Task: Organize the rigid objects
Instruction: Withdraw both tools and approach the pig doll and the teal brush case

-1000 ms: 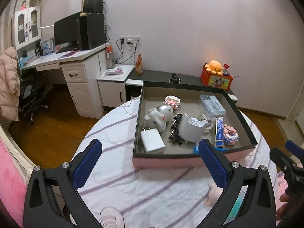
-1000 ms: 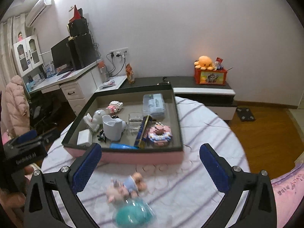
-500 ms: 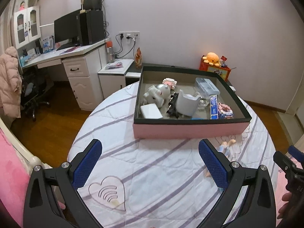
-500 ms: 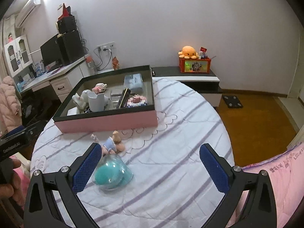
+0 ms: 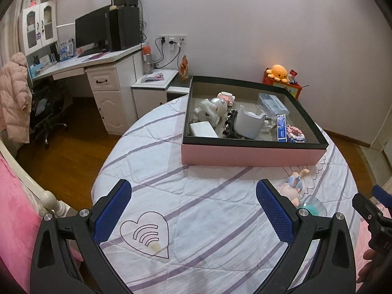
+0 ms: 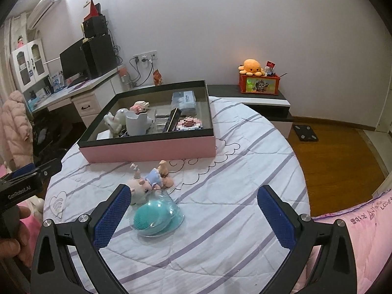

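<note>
A pink box with a black rim (image 5: 250, 155) (image 6: 147, 150) stands on the round quilted table and holds several items: a white robot toy (image 5: 210, 110), a white charger (image 5: 203, 129), a white cup (image 5: 250, 123) (image 6: 136, 123), a clear case (image 5: 272, 100) and a pink block flower (image 6: 189, 123). Loose in front of the box lie a small doll (image 6: 149, 183) (image 5: 292, 183) and a teal brush in a clear shell (image 6: 156, 214) (image 5: 312, 208). My left gripper (image 5: 193, 208) is open over bare quilt. My right gripper (image 6: 194, 213) is open, the brush near its left finger.
A white desk (image 5: 98, 73) with a monitor stands at the left with a chair and a pink coat (image 5: 14, 98). A low cabinet bears an orange plush (image 6: 252, 66) on a red box. Wooden floor surrounds the table. A pink bed cover (image 6: 355, 232) lies at the right.
Both grippers have drawn back from the box toward the near side of the table. The doll and teal brush now lie closer to the right gripper. Both stay open.
</note>
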### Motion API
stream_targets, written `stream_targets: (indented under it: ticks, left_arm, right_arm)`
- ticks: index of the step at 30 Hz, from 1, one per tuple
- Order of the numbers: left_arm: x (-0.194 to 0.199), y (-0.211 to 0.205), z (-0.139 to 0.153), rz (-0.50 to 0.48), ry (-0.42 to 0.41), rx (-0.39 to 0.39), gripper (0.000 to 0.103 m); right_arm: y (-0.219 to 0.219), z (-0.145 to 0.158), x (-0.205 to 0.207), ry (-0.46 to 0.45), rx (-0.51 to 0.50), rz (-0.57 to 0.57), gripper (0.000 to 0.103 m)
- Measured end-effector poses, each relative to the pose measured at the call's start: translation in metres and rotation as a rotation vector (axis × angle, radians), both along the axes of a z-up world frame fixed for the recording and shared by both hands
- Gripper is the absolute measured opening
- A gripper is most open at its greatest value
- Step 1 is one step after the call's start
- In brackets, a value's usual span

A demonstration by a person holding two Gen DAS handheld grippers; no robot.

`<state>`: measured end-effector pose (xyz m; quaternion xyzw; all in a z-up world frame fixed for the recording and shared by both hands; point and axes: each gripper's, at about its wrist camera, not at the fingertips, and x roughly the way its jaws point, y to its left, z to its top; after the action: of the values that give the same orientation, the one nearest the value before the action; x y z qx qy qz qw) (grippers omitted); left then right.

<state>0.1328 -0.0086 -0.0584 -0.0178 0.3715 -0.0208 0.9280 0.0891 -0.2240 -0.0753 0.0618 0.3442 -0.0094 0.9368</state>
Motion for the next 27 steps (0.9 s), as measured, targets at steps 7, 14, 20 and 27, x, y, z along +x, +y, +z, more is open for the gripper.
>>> stream_targets:
  ticks: [7, 14, 20, 27]
  left_arm:
    - [0.001, -0.004, -0.002, -0.015, 0.000, -0.006, 0.103]
    - [-0.002, 0.000, -0.002, -0.007, 0.003, -0.016, 0.103]
    - [-0.001, 0.004, -0.004, -0.005, 0.013, -0.026, 0.103]
    - [0.000, 0.007, -0.005, -0.004, 0.020, -0.033, 0.103]
  right_arm:
    - [0.002, 0.000, 0.002, 0.007, -0.009, -0.001, 0.103]
    - [0.006, -0.003, 0.004, 0.016, -0.009, 0.004, 0.103]
    - [0.012, -0.003, 0.005, 0.020, -0.019, 0.018, 0.103]
    - [0.013, -0.001, 0.003, 0.020, -0.025, 0.015, 0.103]
